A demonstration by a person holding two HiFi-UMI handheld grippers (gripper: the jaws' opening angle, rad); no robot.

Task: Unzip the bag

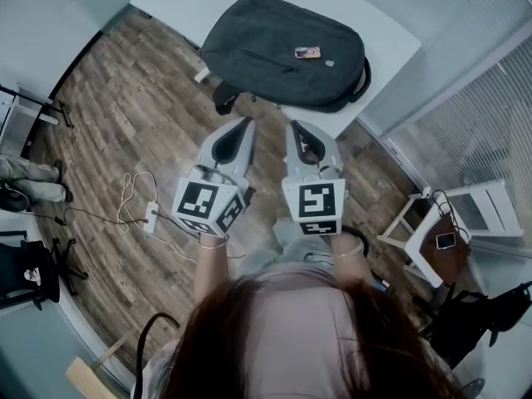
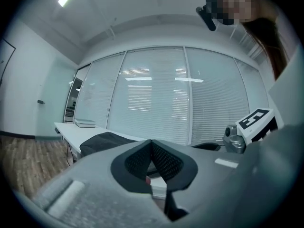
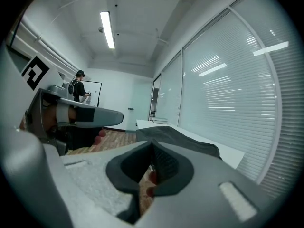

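While we hold left gripper and right gripper clenched, empty, bag lies on table ahead of tips, untouched; looks zipped shut, hard to confirm. Whole unzipping left.

Both held out front, side by side and just apart, pointing roughly level. left gripper has its jaws fully together with nothing between them; right gripper is the same, tips meeting and empty. The marker cubes face up, with wrists straight behind them, close to the torso.
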